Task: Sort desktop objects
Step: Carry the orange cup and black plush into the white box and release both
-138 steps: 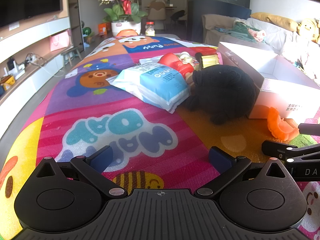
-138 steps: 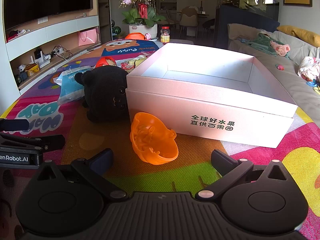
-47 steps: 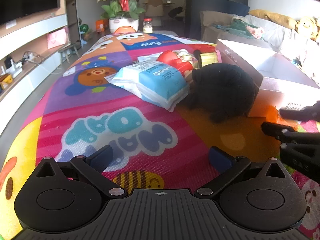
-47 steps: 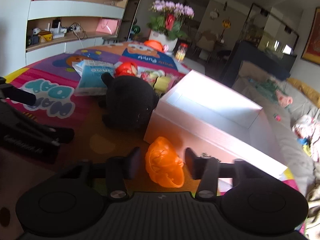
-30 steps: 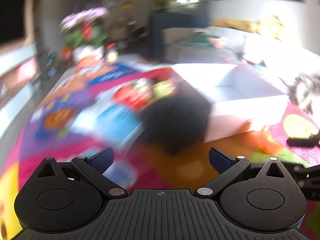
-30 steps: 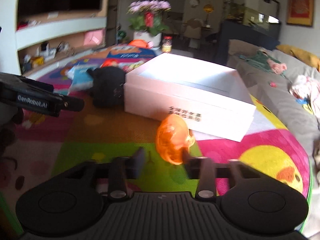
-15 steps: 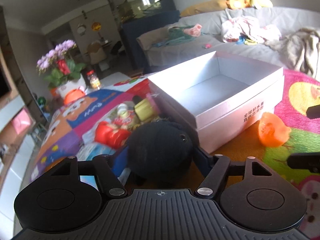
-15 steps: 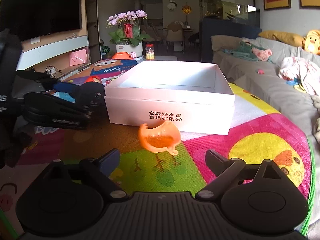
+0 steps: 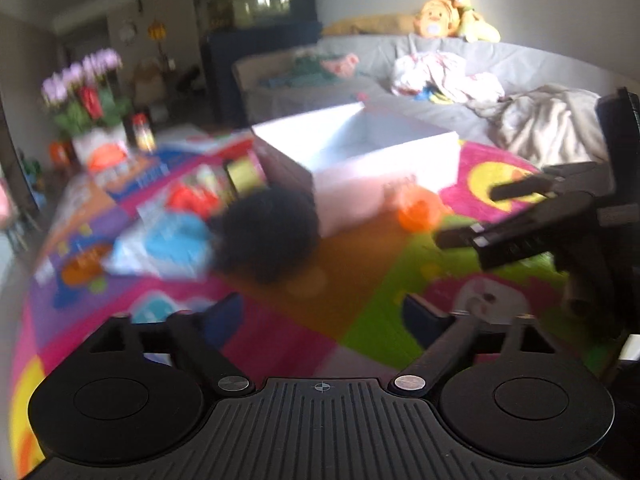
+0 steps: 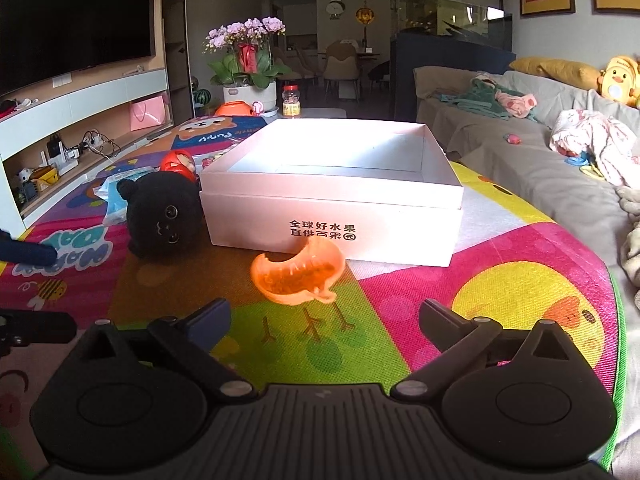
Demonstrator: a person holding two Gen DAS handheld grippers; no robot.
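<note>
- Right tool [image 10: 324, 316]: jaws wide and opening, nothing between them, pads clear of everything.
- Orange shell-shaped toy [image 10: 298, 276] on the play mat [image 10: 500, 280], straight ahead of the right tool at 12 o'clock, near but apart from the fingertips, hollow side tipped toward the camera.
- Same orange toy touching or just short of the front wall of the white box [image 10: 332, 216]; cannot tell which.
- White box open-topped, printed characters on its front wall, beyond the toy at 12 o'clock; nothing to be seen inside.
- Black plush cat [image 10: 164, 216] at about 10 o'clock from the right tool, pressed against the box's left front corner, face toward the camera.
- Red round doll [image 10: 179, 162] just behind the plush; blue-and-white packet [image 10: 116, 196] at the plush's 9 o'clock, partly hidden.
- Left tool [image 9: 322, 314]: jaws wide and opening, empty between the pads; view heavily blurred.
- From the left tool, black plush [image 9: 266, 236] at about 11 o'clock, near but not between the fingers.
- Orange toy [image 9: 416, 214] at about 1 o'clock from the left tool, well apart, beside the box [image 9: 384, 164].
- Right tool's black fingers [image 9: 460, 237] reaching in from 3 o'clock in the left view, tips pointing at the orange toy, not touching it.
- Blue packet [image 9: 176, 244] and red doll [image 9: 192, 200] at 10 to 11 o'clock, blurred.
- Potted orchid [image 10: 246, 64] at the mat's far end; grey sofa [image 10: 552, 176] along 2 to 3 o'clock.
</note>
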